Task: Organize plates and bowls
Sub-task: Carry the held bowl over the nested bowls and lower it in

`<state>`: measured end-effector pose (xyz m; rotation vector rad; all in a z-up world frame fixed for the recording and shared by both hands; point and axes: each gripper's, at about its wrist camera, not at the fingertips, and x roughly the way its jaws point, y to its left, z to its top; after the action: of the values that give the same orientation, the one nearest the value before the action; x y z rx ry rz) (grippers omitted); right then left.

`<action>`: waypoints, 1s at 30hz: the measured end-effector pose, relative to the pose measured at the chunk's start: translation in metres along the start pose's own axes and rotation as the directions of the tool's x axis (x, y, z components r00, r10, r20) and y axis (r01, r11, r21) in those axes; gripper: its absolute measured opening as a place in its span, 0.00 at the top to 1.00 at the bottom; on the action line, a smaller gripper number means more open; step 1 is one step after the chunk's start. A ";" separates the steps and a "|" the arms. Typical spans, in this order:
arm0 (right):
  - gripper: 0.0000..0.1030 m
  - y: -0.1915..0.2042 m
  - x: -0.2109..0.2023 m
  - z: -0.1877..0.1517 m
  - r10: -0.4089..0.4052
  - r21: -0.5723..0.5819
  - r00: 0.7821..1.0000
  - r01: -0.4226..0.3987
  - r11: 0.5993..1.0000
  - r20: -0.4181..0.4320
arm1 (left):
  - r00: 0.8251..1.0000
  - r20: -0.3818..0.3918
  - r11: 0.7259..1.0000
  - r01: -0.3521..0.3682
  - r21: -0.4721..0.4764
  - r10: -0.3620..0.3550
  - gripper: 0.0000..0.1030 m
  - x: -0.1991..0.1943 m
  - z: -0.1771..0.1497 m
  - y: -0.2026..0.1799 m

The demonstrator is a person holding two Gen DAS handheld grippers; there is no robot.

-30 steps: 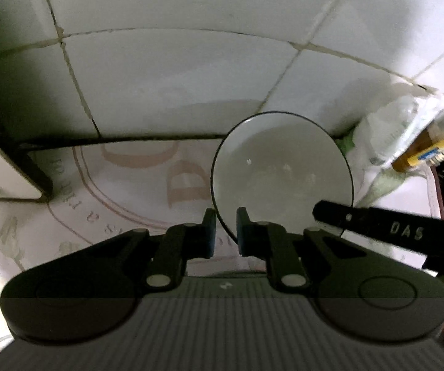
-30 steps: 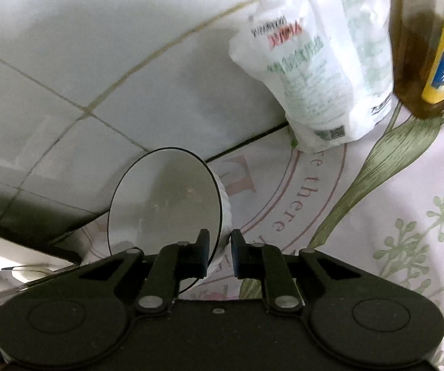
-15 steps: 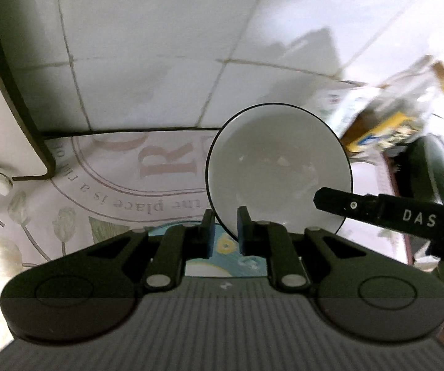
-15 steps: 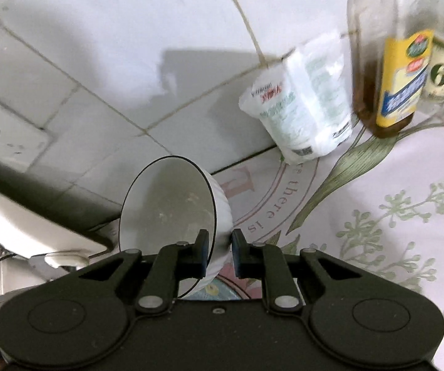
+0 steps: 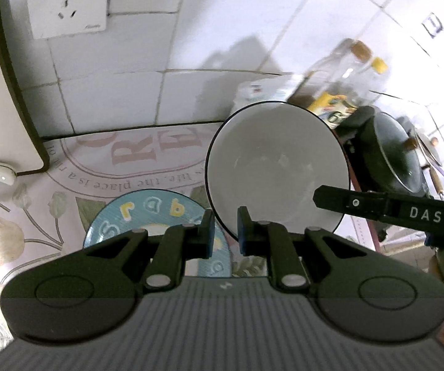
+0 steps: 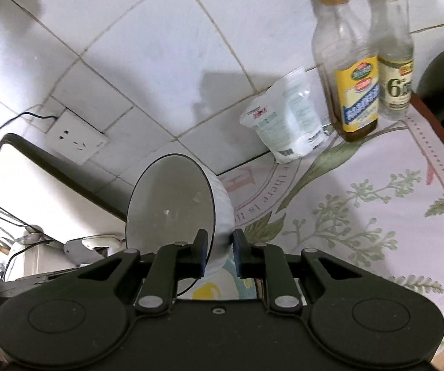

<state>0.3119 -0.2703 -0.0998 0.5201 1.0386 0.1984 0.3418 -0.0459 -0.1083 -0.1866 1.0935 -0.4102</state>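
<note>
A white bowl [image 5: 276, 170] with a dark rim is held up above the table, tilted on its side. My left gripper [image 5: 224, 228] is shut on its near rim. My right gripper [image 6: 218, 249] is shut on the rim of the same bowl [image 6: 172, 207], one finger inside and one outside; its finger [image 5: 376, 208] shows at the right of the left wrist view. A blue plate [image 5: 135, 216] with coloured letters lies on the tablecloth under the bowl. A part of the plate [image 6: 222, 287] shows below my right gripper.
A patterned tablecloth [image 6: 361, 216] covers the table against a tiled wall. Two bottles [image 6: 354, 71] and a white bag [image 6: 286, 120] stand at the wall. A dark pot [image 5: 391, 160] sits at the right. A white appliance [image 6: 36, 176] and a wall socket [image 5: 67, 3] are at the left.
Both grippers have lifted the bowl up and back from the wall. The blue plate has come into view beneath it, and the bottles, pot and socket now show.
</note>
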 end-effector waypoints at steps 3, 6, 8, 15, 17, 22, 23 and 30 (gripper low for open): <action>0.79 -0.005 -0.015 -0.007 0.003 0.006 1.000 -0.003 1.000 0.004 | 1.000 -0.008 1.000 0.010 0.019 -0.010 0.87 -0.009 -0.006 -0.013; 0.79 -0.015 -0.031 -0.016 0.008 0.011 1.000 -0.008 1.000 0.015 | 1.000 -0.012 0.999 0.022 0.040 -0.022 0.87 -0.015 -0.015 -0.025; 0.79 -0.022 -0.040 -0.025 0.013 0.004 0.999 -0.014 1.000 0.041 | 0.999 -0.010 0.998 0.035 0.055 -0.035 0.87 -0.016 -0.022 -0.033; 0.79 -0.060 -0.051 -0.048 -0.010 0.044 1.000 0.009 0.999 0.012 | 0.997 -0.058 0.996 0.052 0.076 -0.048 0.87 0.002 -0.053 -0.063; 0.79 -0.071 -0.050 -0.054 -0.018 0.051 1.000 0.019 0.999 -0.010 | 0.996 -0.080 0.996 0.048 0.073 -0.043 0.87 0.009 -0.059 -0.068; 0.79 -0.092 -0.041 -0.069 -0.057 0.048 0.996 0.060 0.997 -0.064 | 0.991 -0.137 0.997 0.026 0.070 -0.016 0.87 0.032 -0.072 -0.079; 0.79 -0.097 -0.039 -0.072 -0.063 0.050 0.995 0.066 0.997 -0.075 | 0.989 -0.145 0.997 0.018 0.069 -0.008 0.87 0.037 -0.075 -0.082; 0.78 -0.116 -0.024 -0.083 -0.109 0.018 0.986 0.112 0.993 -0.123 | 0.982 -0.180 0.997 -0.039 0.067 0.051 0.87 0.067 -0.091 -0.093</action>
<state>0.2183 -0.3535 -0.1727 0.4754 1.1876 0.1199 0.2664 -0.1531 -0.1725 -0.0694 1.2601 -0.4266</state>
